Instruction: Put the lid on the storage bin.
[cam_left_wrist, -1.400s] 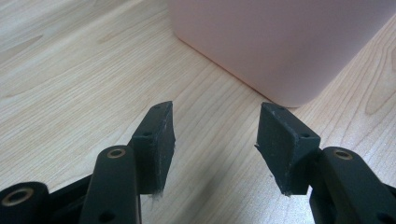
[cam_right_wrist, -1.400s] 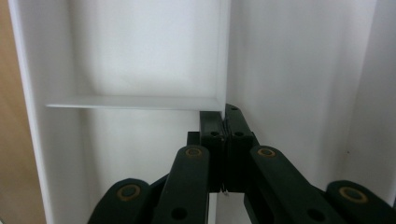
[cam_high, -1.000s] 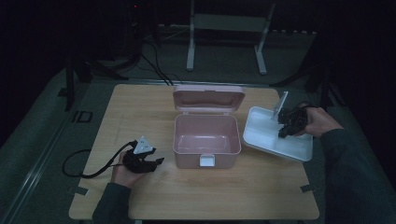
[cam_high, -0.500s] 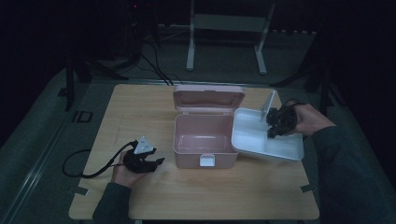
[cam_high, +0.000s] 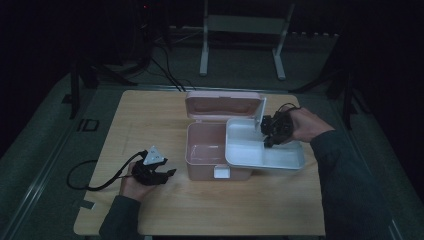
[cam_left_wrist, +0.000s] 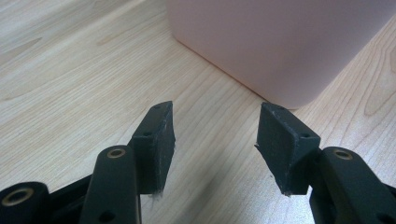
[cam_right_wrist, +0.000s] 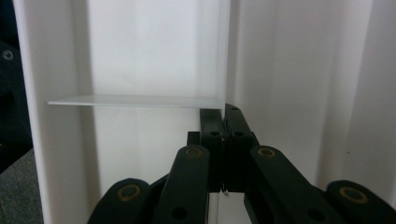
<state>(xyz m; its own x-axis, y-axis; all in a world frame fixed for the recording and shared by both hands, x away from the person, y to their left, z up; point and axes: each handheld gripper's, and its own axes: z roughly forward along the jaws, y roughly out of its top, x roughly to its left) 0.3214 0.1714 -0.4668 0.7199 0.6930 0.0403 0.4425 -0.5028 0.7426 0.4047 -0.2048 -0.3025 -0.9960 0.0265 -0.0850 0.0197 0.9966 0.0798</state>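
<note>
While clamped on the thin white divider wall of the white rectangular plastic tray, right gripper logged with jaws pressed together, nothing but the wall's thickness between the pads. Confirmed close up along the right gripper: pads flat on either face of the wall, near where it meets a cross partition. Probable reason for grip point: upright, narrow enough for the jaws, close to the tray's middle, so less tendency to tip.

Tray located over the right half of the pink rectangular plastic box, roughly level, right portion overhanging past the box's side. Cannot tell whether resting on the rim or held just clear of it. Judged as an insert for the box, partway to seating; not yet aligned with the opening.

Hinged pink lid propped upright at the back, presumably to leave the opening free for the tray.

Left gripper parked on the light wooden desk in the person's left hand, just beside the box's front left corner, cable trailing off to the left. Jaws wide apart, nothing between them; seen along the left gripper, bare desk below and the box's pink wall just ahead, not touching. Likely on standby to steady the box if the tray binds.

Risk noted: single-wall grip, possible twist of tray during lowering
</note>
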